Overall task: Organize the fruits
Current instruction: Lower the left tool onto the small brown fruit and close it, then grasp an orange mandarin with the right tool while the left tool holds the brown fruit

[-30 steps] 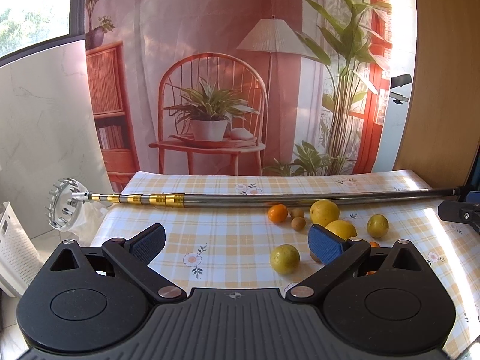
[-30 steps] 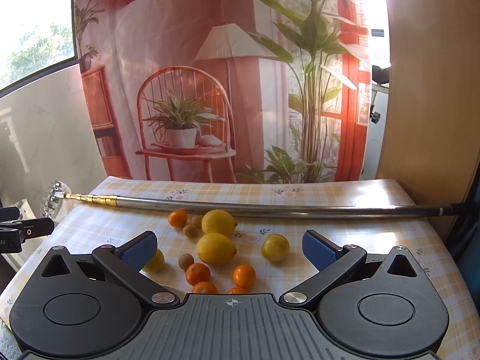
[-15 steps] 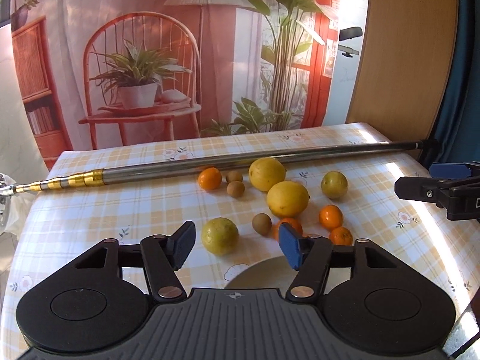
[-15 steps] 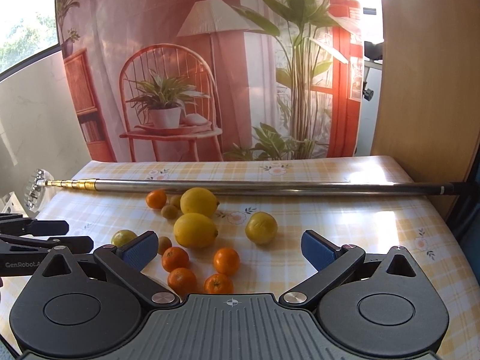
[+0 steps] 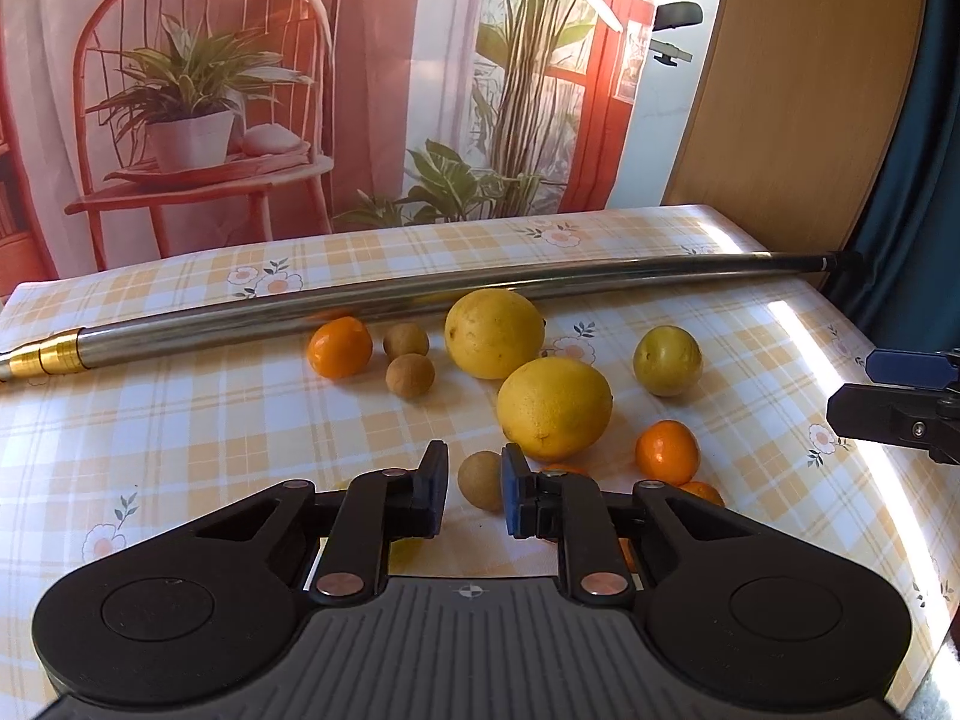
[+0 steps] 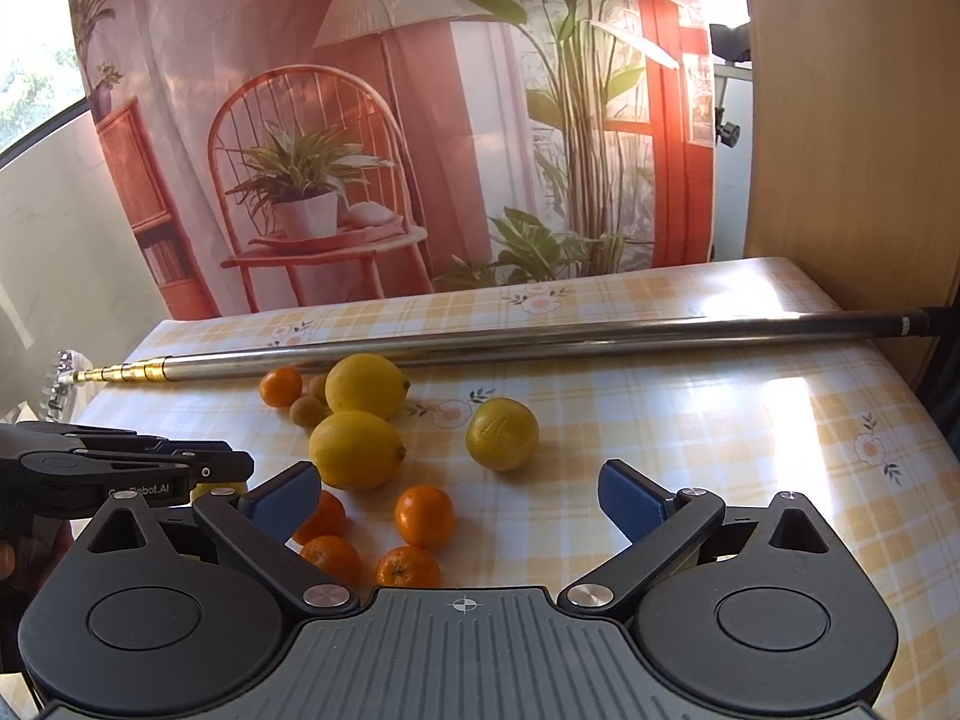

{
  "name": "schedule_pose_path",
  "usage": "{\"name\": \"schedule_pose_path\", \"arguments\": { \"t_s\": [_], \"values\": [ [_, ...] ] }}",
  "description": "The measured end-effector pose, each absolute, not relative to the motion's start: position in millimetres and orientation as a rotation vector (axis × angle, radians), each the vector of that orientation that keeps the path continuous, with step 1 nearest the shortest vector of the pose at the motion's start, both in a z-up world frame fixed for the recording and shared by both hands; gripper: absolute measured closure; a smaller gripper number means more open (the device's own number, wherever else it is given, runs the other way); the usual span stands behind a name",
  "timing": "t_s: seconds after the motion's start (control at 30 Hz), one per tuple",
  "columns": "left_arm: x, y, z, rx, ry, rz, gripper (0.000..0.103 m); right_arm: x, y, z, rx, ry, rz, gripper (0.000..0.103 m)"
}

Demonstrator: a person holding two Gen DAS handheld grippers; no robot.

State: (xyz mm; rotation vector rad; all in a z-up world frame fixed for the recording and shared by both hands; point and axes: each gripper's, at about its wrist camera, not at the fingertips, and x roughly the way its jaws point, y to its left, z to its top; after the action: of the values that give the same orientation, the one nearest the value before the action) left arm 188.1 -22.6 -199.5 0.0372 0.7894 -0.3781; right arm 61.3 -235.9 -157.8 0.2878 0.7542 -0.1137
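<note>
Steel pole [image 5: 420, 300] behind fruit; left claw [image 5: 474, 495] narrowed around longan [image 5: 480, 480], contact unclear; right claw [image 6: 459, 495] spread.

Checked table [image 5: 180, 420] (fruits [image 5: 553, 408], pole [image 5: 420, 303])

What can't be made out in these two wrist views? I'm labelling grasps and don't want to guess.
- Left wrist view: whether the left gripper touches the small brown fruit between its fingers; the pads hide the contact.
- Left wrist view: an orange fruit is half hidden behind the gripper body.
- Right wrist view: a yellow-green fruit is mostly covered by the left gripper.
- Right wrist view: the pole's far-left head is too small to identify.
</note>
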Motion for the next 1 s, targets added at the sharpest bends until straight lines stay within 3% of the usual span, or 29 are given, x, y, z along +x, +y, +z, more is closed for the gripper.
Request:
{"name": "schedule_pose_path", "arguments": {
  "t_s": [0.23,0.6,0.73,1.0],
  "values": [
    [214.1,-20.9,-220.5,-0.046,0.896,-0.379,0.084,62.9,-244.5,-166.8,0.308,0.767,-0.12,0.005],
    [223.8,-21.4,-226.8,-0.087,0.907,-0.401,0.081,63.8,-247.6,-171.4,0.325,0.775,-0.121,0.005],
    [225.3,-21.6,-228.7,-0.084,0.93,-0.396,0.07,63.5,-247.5,-171.3,0.325,0.772,-0.123,0.005],
    [227.5,-19.5,-229.5,-0.089,0.939,-0.417,0.072,60.8,-248.4,-172.0,0.333,0.772,-0.12,0.005]
  ]
}}
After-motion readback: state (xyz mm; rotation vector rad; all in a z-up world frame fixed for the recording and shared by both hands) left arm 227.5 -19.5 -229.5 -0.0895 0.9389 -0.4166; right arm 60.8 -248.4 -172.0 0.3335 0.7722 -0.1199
